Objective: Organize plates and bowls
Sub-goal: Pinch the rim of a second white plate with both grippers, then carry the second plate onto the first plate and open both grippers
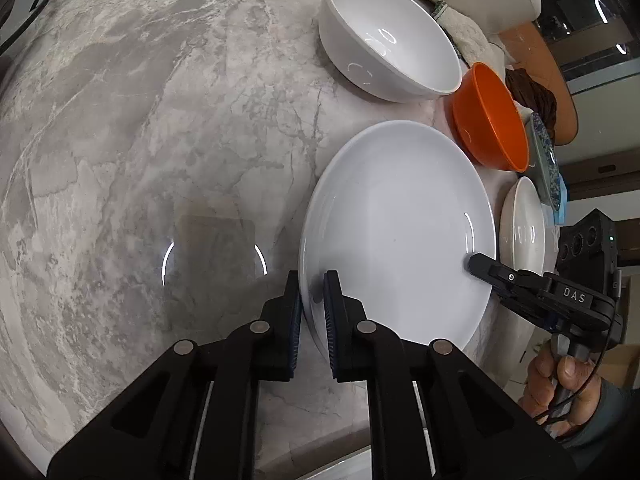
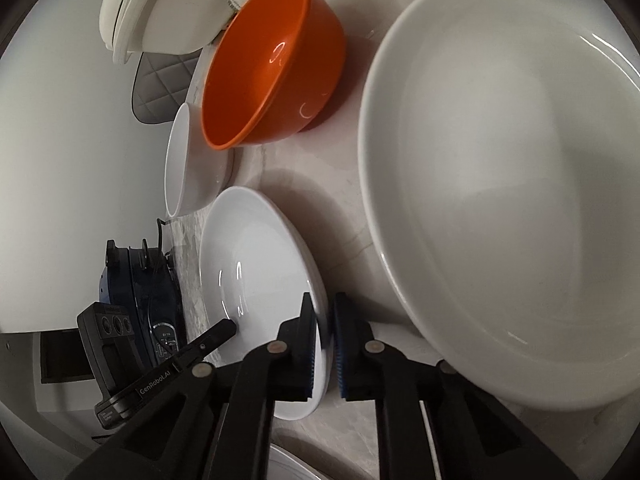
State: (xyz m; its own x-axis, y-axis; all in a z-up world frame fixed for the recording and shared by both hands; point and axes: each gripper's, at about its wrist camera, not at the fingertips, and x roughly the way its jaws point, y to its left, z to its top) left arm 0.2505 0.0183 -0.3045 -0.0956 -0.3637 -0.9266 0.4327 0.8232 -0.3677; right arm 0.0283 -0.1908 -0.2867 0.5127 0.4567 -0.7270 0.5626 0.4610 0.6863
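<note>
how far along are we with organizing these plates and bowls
Early, by the look of it. Nothing looks stacked yet: the white bowl, orange bowl and a second white dish all sit separately on the marble counter. In hand: both grippers, left and right, straddle opposite edges of the white plate. Everything remains to be grouped.

Marble countertop; white cloth; cream appliance.
</note>
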